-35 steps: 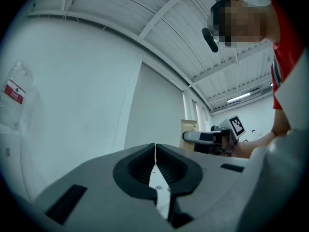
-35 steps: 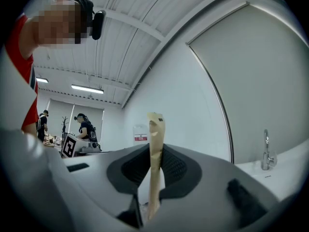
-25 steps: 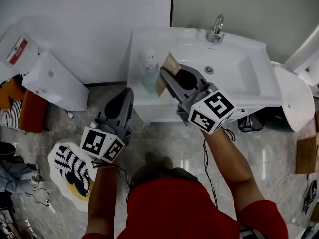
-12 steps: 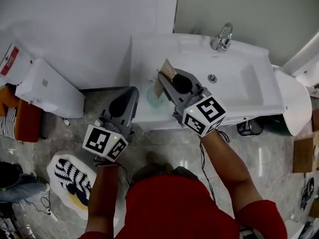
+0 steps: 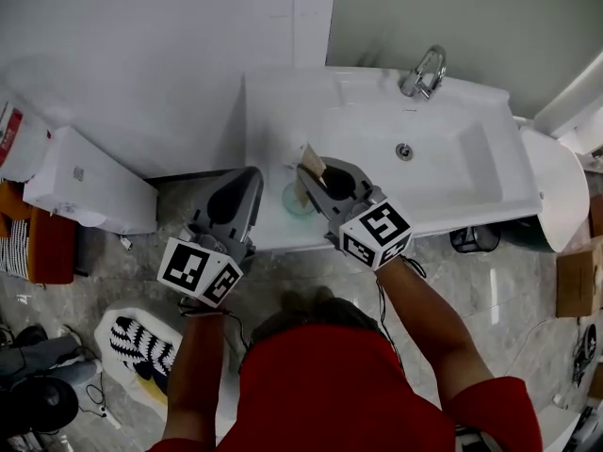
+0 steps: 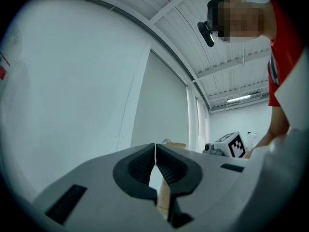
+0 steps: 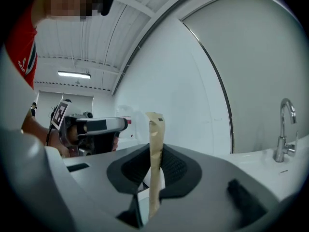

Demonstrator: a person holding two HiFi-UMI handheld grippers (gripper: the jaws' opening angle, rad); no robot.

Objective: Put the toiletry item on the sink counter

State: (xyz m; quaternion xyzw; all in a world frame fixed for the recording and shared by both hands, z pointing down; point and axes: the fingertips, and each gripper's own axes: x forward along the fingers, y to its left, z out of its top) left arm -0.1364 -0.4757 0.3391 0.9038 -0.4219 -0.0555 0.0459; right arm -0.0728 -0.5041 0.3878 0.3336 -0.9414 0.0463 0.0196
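Note:
A flat tan packet (image 5: 310, 160) stands upright between the jaws of my right gripper (image 5: 305, 175), which is shut on it above the left end of the white sink counter (image 5: 273, 102). In the right gripper view the packet (image 7: 155, 144) sticks up past the pads. My left gripper (image 5: 252, 175) hovers just left of the counter's front corner, shut with nothing in it; its pads (image 6: 145, 163) meet in the left gripper view.
A clear dispenser bottle with teal liquid (image 5: 298, 198) stands on the counter under the right gripper. The basin with its drain (image 5: 403, 151) and the faucet (image 5: 423, 72) lie to the right. A white box (image 5: 85, 191) and a striped item (image 5: 141, 356) are on the floor at left.
My right gripper has carried the packet leftward and nearer, over the counter's left front by the dispenser. The left gripper has hardly moved.

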